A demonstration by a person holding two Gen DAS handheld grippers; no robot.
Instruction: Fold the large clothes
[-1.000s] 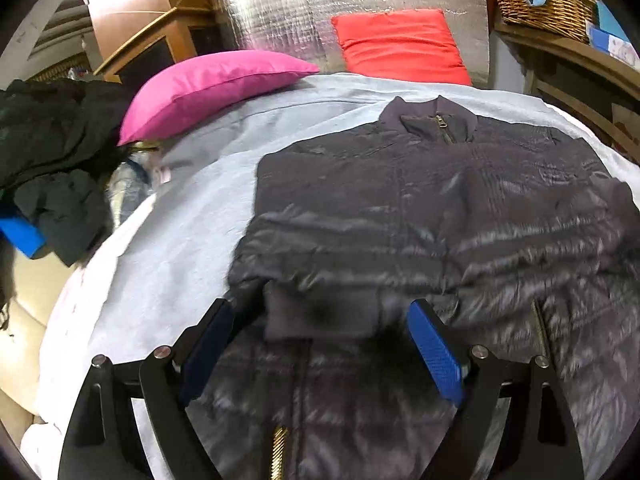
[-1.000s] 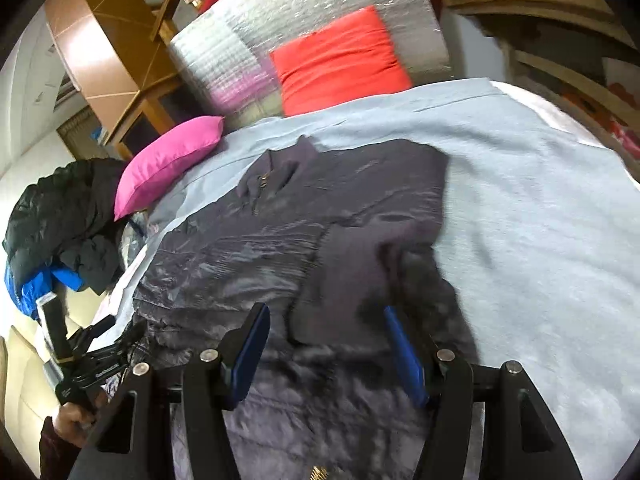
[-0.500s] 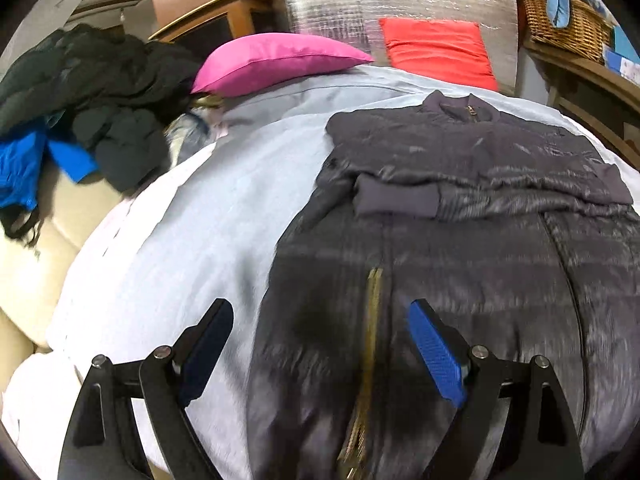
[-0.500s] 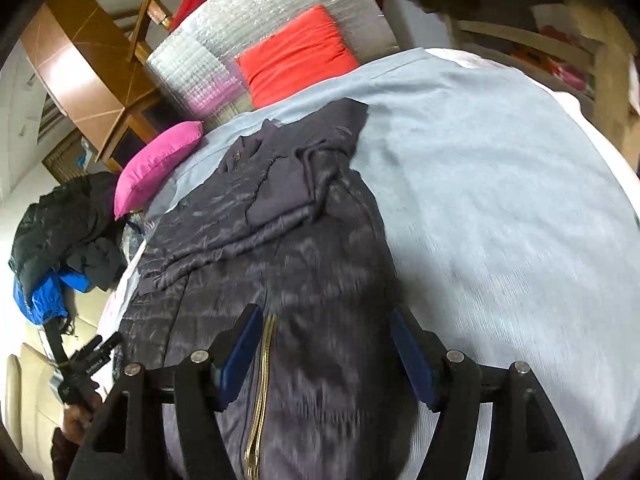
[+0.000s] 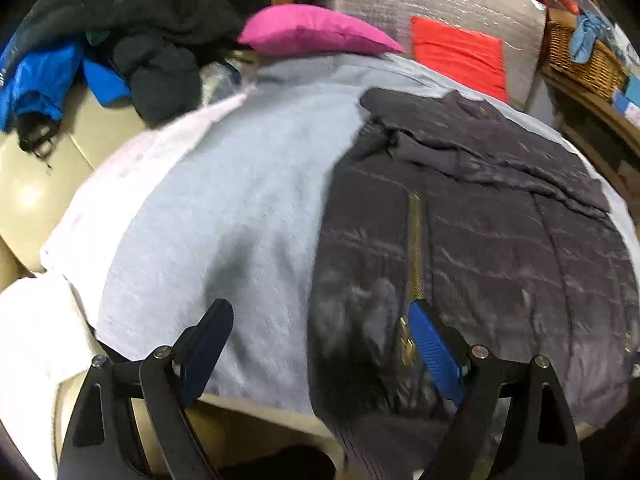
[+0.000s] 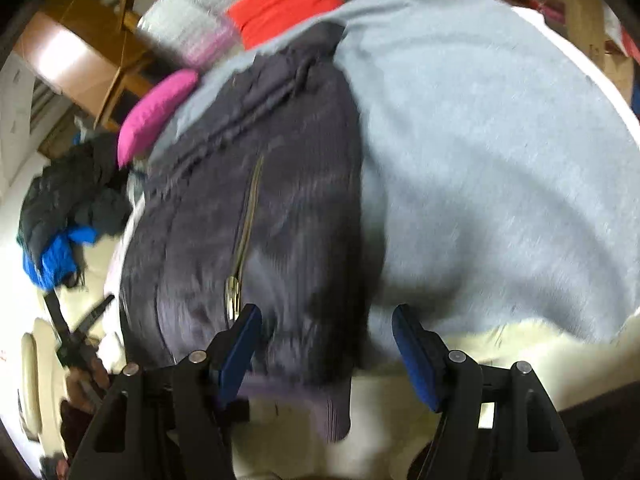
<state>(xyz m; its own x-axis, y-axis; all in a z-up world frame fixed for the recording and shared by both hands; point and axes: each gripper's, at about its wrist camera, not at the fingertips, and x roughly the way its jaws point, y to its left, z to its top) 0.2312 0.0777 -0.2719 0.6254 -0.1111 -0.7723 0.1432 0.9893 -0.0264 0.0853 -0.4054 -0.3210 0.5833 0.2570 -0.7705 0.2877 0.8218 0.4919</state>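
Both tongs gape — left tongs (image 5: 320, 344); right tongs (image 6: 326, 340); jacket (image 5: 480, 240) flat.

Both grippers have drawn back from the folded sleeves to the bottom hem of the jacket (image 5: 500, 240). A second ago the left gripper (image 5: 320, 352) straddled the cuff lying across the jacket's chest; now it sits at the jacket's lower left corner, one finger over the grey blanket (image 5: 224, 208), the other by the bottom end of the zip (image 5: 416, 240). The right gripper (image 6: 326, 346), which had framed the other folded sleeve, now brackets the jacket's lower right corner at the ribbed hem (image 6: 332, 412), beside the zip pull (image 6: 232, 296). The collar and crossed sleeves lie far from both grippers, and the whole zip has come into view.
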